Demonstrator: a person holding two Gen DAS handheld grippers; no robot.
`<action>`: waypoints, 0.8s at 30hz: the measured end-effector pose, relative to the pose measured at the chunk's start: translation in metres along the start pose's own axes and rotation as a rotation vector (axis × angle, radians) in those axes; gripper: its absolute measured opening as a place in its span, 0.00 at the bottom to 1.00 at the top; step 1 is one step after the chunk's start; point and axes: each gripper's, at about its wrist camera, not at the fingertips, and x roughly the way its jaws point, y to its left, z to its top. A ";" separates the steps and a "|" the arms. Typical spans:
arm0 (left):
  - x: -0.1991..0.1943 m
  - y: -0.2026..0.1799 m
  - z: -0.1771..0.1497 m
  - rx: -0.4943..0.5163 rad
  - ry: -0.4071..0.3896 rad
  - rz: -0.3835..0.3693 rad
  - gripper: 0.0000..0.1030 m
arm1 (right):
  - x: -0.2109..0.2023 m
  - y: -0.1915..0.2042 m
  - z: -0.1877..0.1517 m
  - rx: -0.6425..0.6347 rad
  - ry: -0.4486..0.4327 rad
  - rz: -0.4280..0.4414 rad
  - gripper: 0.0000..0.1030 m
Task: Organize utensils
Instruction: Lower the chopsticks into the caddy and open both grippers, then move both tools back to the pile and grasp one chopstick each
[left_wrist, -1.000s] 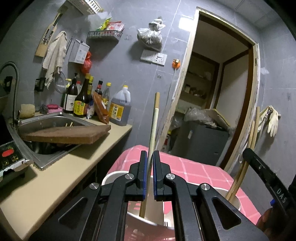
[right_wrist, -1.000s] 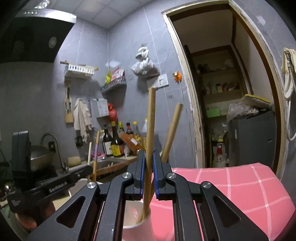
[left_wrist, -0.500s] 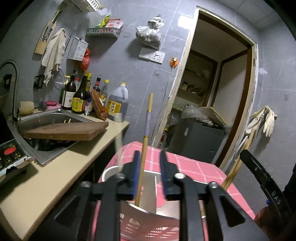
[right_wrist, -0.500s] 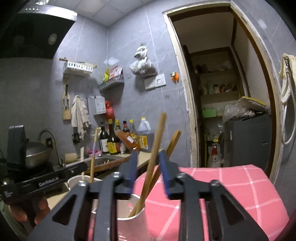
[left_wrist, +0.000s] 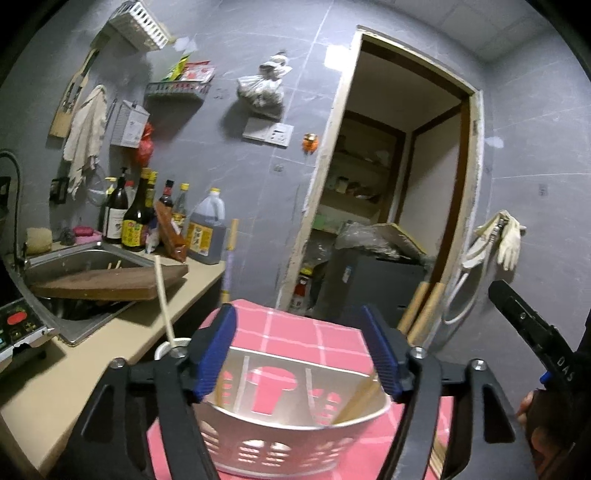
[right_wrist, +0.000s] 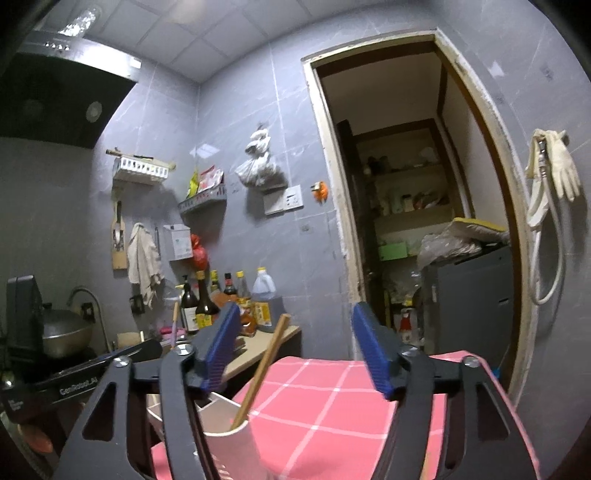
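A: How are the claws seen?
B: Left gripper (left_wrist: 299, 350) and right gripper (right_wrist: 295, 349) are spreading, nothing pinched.

A: Where are the chopsticks?
B: Chopsticks (right_wrist: 260, 371) are propped steeply in the holder (left_wrist: 295, 417), below and between the jaws, tips up.

A: What is hidden?
B: Their lower ends are masked by the holder wall.

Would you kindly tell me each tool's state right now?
Left tool: jaws opening, nothing held.
Right tool: jaws opening, nothing held.
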 end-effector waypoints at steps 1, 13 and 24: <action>-0.001 -0.004 0.000 0.001 -0.001 -0.011 0.67 | -0.007 -0.004 0.002 -0.002 -0.003 -0.009 0.72; -0.008 -0.058 -0.023 0.054 0.054 -0.125 0.87 | -0.055 -0.042 0.002 -0.048 0.060 -0.107 1.00; 0.010 -0.099 -0.067 0.109 0.241 -0.195 0.93 | -0.074 -0.075 -0.026 -0.075 0.255 -0.169 1.00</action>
